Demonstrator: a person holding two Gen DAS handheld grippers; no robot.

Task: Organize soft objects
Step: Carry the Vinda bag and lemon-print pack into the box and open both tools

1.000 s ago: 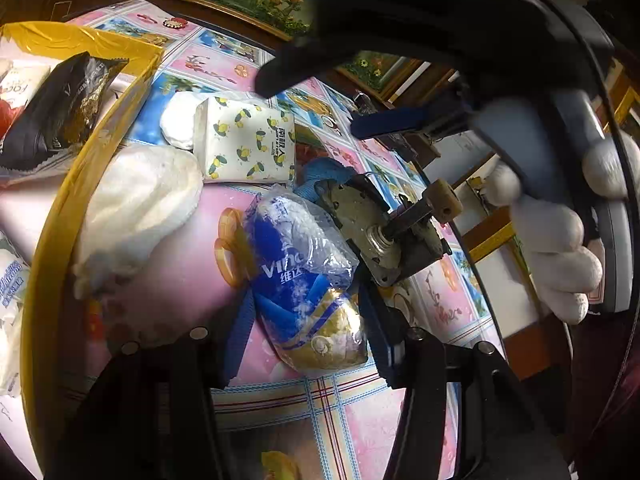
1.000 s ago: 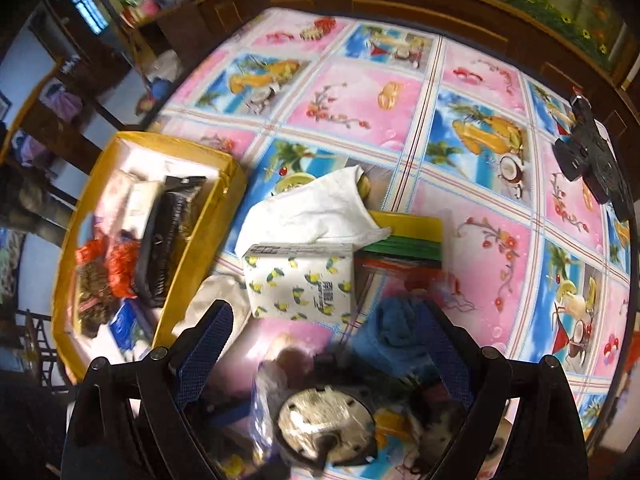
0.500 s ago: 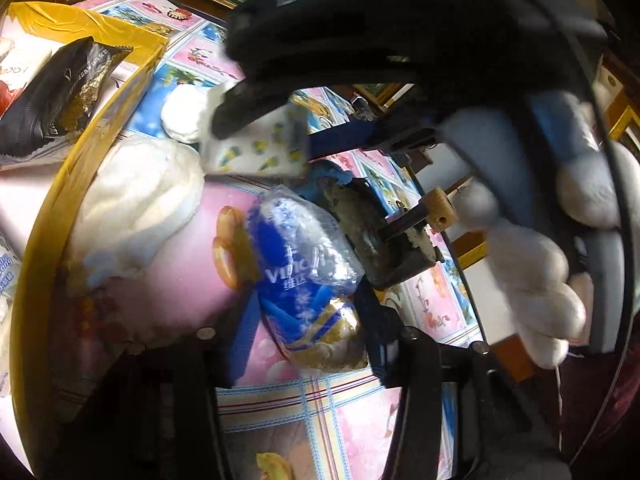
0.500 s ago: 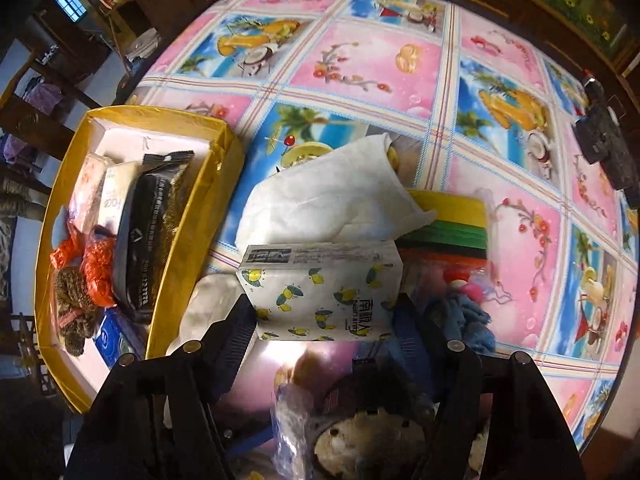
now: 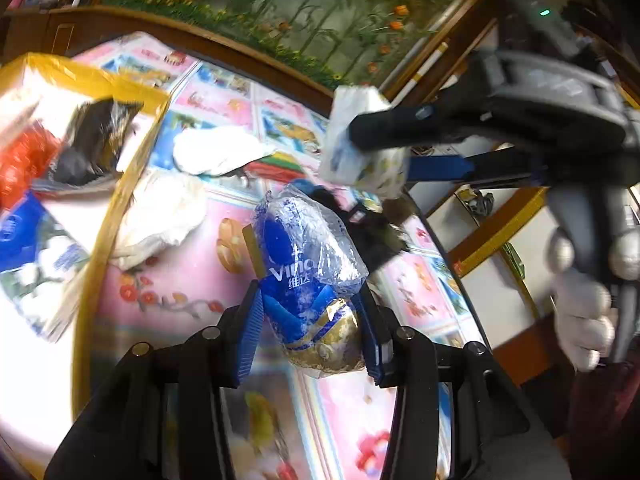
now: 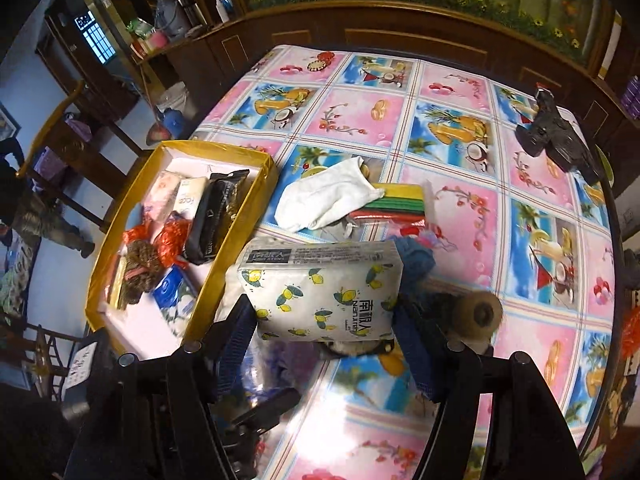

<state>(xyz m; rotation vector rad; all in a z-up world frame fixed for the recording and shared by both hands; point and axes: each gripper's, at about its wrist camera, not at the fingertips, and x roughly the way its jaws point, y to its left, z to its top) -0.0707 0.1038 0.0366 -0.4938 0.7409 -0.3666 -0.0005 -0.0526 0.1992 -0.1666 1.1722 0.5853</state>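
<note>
Now, through the left wrist camera, my left tongs (image 5: 310, 322) pinched a blue tissue pack (image 5: 308, 276) in crinkled clear wrap, its gold end between the blue pads, lifted over the pink patterned tabletop (image 5: 180, 280). At ten o'clock sat the yellow box (image 5: 120, 184), already holding a black pouch (image 5: 94, 140) and other packets. A white cloth (image 5: 160, 216) lay just beside the box wall. At two o'clock my right tongs (image 5: 384, 160), held in a white-gloved hand (image 5: 580, 312), carried the lemon-print tissue pack (image 5: 360, 160) in the air.

Through the right wrist camera, my right tongs (image 6: 326, 328) gripped the lemon-print tissue pack by its two ends, clear of the tabletop; the jaws had closed onto it a moment earlier. The yellow box stood at nine o'clock. At twelve o'clock a white glove (image 6: 324, 196) lay against a stack of coloured cloths (image 6: 392, 204).
</note>
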